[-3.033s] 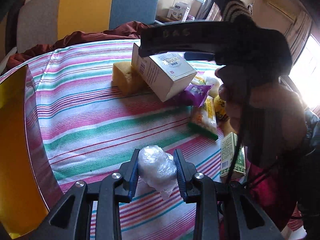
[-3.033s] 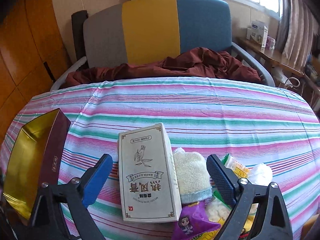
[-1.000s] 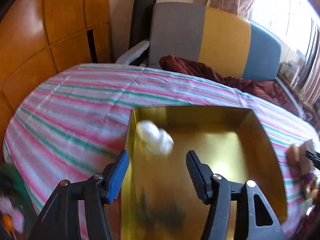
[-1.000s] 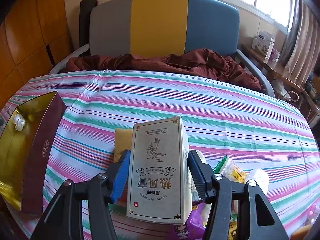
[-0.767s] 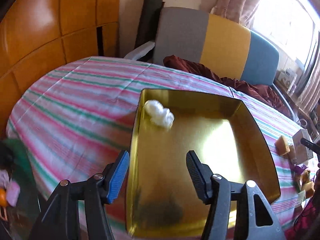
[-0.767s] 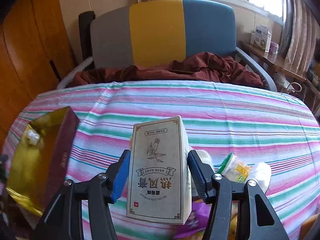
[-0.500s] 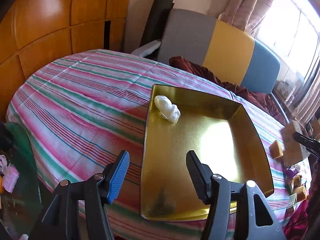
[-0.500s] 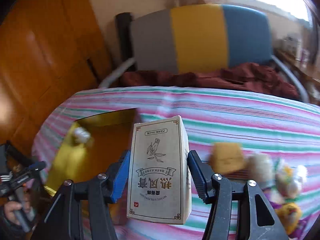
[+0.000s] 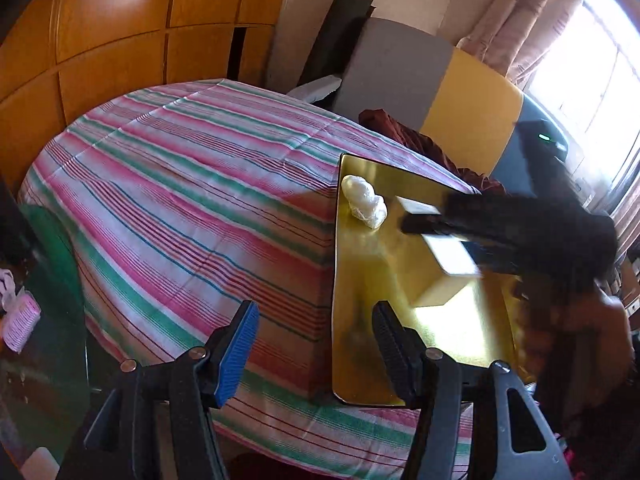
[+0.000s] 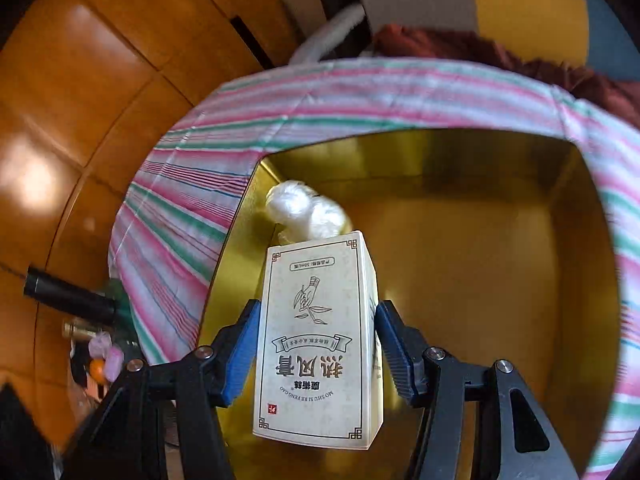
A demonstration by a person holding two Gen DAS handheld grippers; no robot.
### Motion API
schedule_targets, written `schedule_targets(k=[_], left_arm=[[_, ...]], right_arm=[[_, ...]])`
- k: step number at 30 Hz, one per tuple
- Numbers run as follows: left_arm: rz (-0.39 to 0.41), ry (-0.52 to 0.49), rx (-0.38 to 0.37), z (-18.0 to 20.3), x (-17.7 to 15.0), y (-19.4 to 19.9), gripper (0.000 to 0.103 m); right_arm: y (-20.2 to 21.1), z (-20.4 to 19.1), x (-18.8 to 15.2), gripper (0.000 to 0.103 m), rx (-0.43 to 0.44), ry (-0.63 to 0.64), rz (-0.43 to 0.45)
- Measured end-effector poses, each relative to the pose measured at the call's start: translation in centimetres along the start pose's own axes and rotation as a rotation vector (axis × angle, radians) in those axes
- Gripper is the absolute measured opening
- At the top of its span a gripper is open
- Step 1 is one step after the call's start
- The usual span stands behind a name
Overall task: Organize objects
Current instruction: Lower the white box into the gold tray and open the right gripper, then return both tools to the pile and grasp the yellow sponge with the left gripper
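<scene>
— Under both grippers, what sort of surface is that?

— A table draped in a striped cloth point(image 9: 192, 200), bands of pink, green and white with thin blue lines, creased and hanging over the rounded edge. On it sits a shallow gold box point(image 9: 360, 360), shiny inside, dark red on its outer wall.

— And the left gripper point(image 9: 314, 350)?

— Spread wide with nothing between its fingers. The near left corner of the gold box lies just ahead of it, the box wall running between the two fingers.

— What is in the box?

— A white plastic-wrapped bundle point(image 9: 364, 201) at the far left corner, well ahead of the left gripper. From the right wrist view that same bundle point(image 10: 306, 212) lies just beyond the top of the carton.

— Which carton?

— A cream carton point(image 10: 320, 340) with printed characters and a small plant drawing, pinched at its sides by the right gripper point(image 10: 316, 346), blue pads against both long faces. It hangs above the gold floor point(image 10: 480, 280) of the box. In the left wrist view the carton point(image 9: 444, 248) is blurred, with the dark gripper across it.

— The room around?

— Orange wooden panelling point(image 9: 100, 40) to the left, a chair back point(image 9: 424, 80) in grey, yellow and blue beyond the table, a dark red cloth point(image 9: 416, 140) heaped on its seat, and pale curtains point(image 9: 512, 28) by a bright window to the right.
</scene>
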State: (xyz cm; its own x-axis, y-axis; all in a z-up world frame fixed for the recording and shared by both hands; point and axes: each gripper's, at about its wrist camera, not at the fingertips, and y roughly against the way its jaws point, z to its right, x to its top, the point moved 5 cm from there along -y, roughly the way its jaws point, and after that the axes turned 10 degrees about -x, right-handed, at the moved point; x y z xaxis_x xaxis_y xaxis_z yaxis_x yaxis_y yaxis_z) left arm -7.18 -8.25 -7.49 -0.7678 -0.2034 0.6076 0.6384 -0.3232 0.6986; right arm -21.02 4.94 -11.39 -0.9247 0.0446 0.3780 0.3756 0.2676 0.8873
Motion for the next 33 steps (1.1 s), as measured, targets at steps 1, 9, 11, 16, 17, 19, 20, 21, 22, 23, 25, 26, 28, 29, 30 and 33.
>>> schedule_targets(k=[1, 9, 11, 16, 17, 19, 20, 21, 22, 23, 25, 26, 28, 29, 30, 33], left_arm=[[0.0, 0.002, 0.001, -0.1, 0.1, -0.1, 0.06], [0.007, -0.015, 0.022, -0.2, -0.3, -0.3, 0.06], [0.012, -0.03, 0.03, 0.0, -0.3, -0.3, 0.06], [0.025, -0.051, 0.029, 0.9, -0.4, 0.1, 0.06], [0.026, -0.058, 0.028, 1.3, -0.4, 0.2, 0.06], [0.032, -0.076, 0.022, 1.9, -0.4, 0.5, 0.06], [0.033, -0.083, 0.022, 2.2, -0.4, 0.6, 0.06], [0.035, -0.096, 0.02, 2.6, -0.4, 0.7, 0.06], [0.036, -0.105, 0.018, 2.9, -0.4, 0.7, 0.06], [0.035, -0.116, 0.017, 3.3, -0.5, 0.8, 0.06], [0.025, -0.141, 0.007, 4.3, -0.6, 0.7, 0.06], [0.023, -0.149, 0.004, 4.5, -0.7, 0.6, 0.06], [0.016, -0.17, 0.0, 5.4, -0.8, 0.4, 0.06], [0.011, -0.182, -0.004, 5.9, -0.9, 0.3, 0.06], [0.006, -0.19, -0.009, 6.3, -1.0, 0.1, 0.06], [-0.014, -0.219, -0.027, 7.8, -1.4, -0.4, 0.06]], right_arm=[[-0.5, 0.0, 0.1, 0.061, 0.03, -0.031, -0.017], [-0.9, -1.2, 0.4, 0.093, 0.187, -0.125, -0.045], [0.2, -1.2, -0.3, 0.1, 0.171, -0.06, -0.017], [3.4, 0.3, -2.6, 0.103, 0.068, 0.098, 0.092], [4.0, 0.6, -3.0, 0.103, 0.047, 0.115, 0.114], [5.3, 1.5, -3.7, 0.103, 0.008, 0.136, 0.161], [6.0, 2.0, -4.0, 0.103, -0.008, 0.144, 0.184], [6.7, 2.5, -4.4, 0.103, -0.022, 0.153, 0.205], [7.5, 3.1, -4.9, 0.103, -0.038, 0.162, 0.227], [8.3, 3.8, -5.2, 0.103, -0.064, 0.173, 0.252], [9.7, 5.1, -5.7, 0.103, -0.107, 0.189, 0.292], [10.4, 5.6, -6.0, 0.103, -0.128, 0.195, 0.309], [11.5, 6.9, -6.3, 0.103, -0.169, 0.208, 0.342], [12.1, 7.6, -6.6, 0.103, -0.187, 0.212, 0.356], [12.6, 8.3, -6.7, 0.103, -0.208, 0.213, 0.367], [13.9, 10.8, -7.1, 0.103, -0.264, 0.213, 0.388]])
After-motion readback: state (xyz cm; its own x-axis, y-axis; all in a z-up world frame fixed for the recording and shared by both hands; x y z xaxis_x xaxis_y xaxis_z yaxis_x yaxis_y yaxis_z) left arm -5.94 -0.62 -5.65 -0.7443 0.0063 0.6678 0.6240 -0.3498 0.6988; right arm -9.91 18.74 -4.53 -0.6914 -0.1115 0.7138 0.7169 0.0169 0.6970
